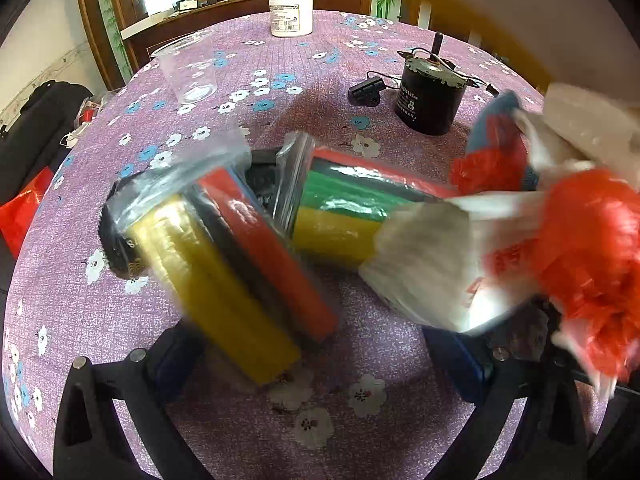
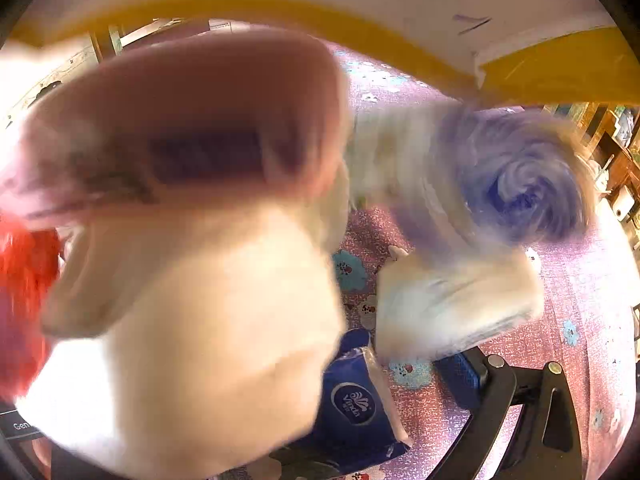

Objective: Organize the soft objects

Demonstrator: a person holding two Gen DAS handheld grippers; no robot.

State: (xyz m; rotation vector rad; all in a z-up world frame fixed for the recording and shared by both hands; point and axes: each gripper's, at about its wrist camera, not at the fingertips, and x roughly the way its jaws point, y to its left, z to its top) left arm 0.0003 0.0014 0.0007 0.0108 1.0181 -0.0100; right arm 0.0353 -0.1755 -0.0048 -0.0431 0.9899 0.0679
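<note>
Purple floral tablecloth (image 1: pixel 320 60) carries sponge packs (image 1: pixel 224 256), wooden furniture behind.

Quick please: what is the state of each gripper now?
Left gripper: open, holding nothing.
Right gripper: cannot be told; blurred white bag hides it.

L gripper (image 1: pixel 320 360) fingers spread wide (R gripper mostly hidden).

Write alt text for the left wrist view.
Two plastic-wrapped packs of coloured sponges lie on a round table under a purple floral tablecloth, with the left gripper open just before them. A blurred white and red plastic bag fills the right side.
</note>
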